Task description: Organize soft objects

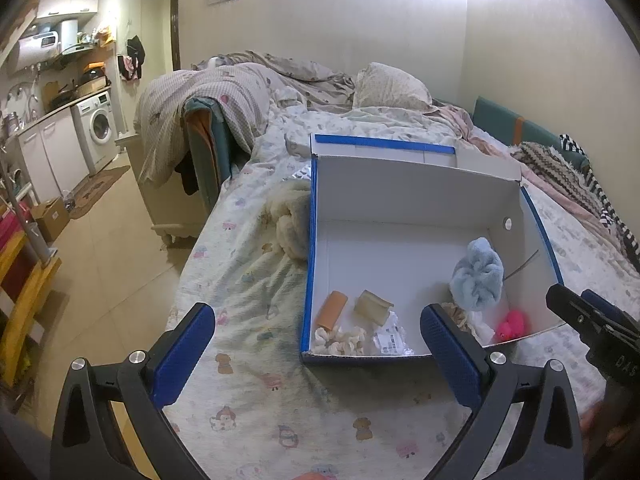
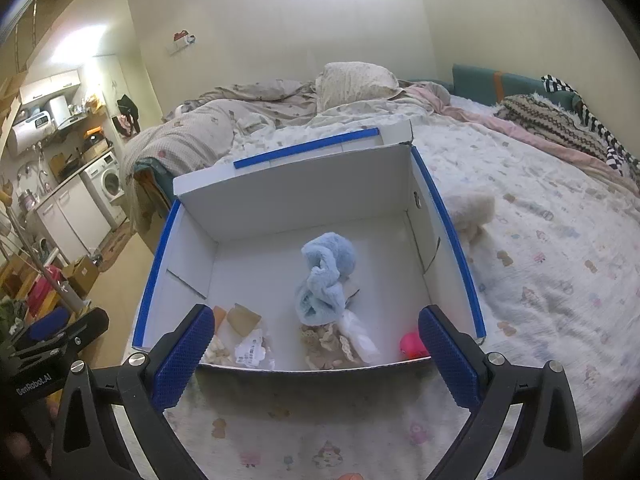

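Observation:
A white box with blue edges [image 1: 400, 196] [image 2: 280, 196] sits open on the bed. In it lie a fluffy blue cloth [image 1: 478, 274] [image 2: 326, 276], a pink soft toy [image 1: 512, 324] [image 2: 412, 345], an orange roll [image 1: 332, 310], a beige piece [image 1: 373, 305] [image 2: 242, 318], a lacy beige cloth [image 2: 326, 344] and crumpled paper [image 1: 390, 338] [image 2: 250, 349]. A cream fluffy item [image 1: 290, 220] [image 2: 470, 208] lies on the bed beside the box. My left gripper [image 1: 318, 338] is open and empty before the box's near left corner. My right gripper [image 2: 316, 338] is open and empty at the box's near edge.
The bed [image 1: 256, 380] carries a patterned sheet, rumpled quilts [image 1: 216, 92], a pillow [image 1: 388, 84] and knitted clothes [image 2: 552, 124] at the far right. To the left are the floor [image 1: 112, 272], a washing machine [image 1: 98, 128], cabinets and a cardboard box [image 1: 52, 216].

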